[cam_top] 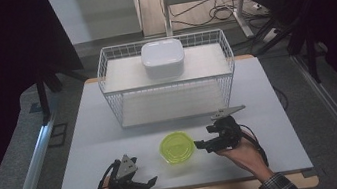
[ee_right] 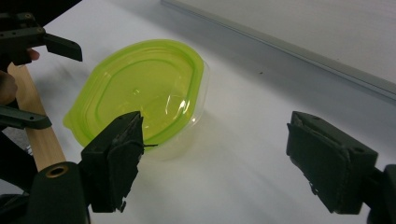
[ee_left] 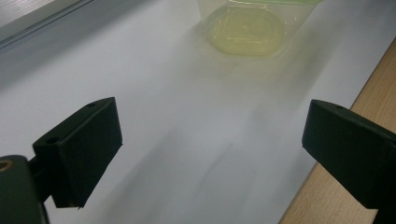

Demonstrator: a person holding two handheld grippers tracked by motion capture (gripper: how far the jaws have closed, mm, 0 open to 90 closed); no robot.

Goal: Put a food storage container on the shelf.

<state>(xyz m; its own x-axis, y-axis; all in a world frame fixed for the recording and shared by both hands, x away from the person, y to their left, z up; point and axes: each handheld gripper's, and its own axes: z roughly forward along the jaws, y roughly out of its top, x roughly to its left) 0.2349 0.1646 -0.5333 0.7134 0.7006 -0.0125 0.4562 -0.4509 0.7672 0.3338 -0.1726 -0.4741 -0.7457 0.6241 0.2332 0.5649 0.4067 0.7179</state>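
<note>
Now both are spread wide and empty: the left hand-held gripper at the surface's near edge, the right hand-held gripper just beside the one green-lidded container between them. One white lidded box tops one wire rack. The right gripper view reveals the container's clear body.

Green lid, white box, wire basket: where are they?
green lid (ee_right: 140, 88), right gripper view, middle of its top.
white box (cam_top: 163, 58), high view, centre of its lid.
wire basket (cam_top: 108, 91), high view, its left front corner wire.
</note>
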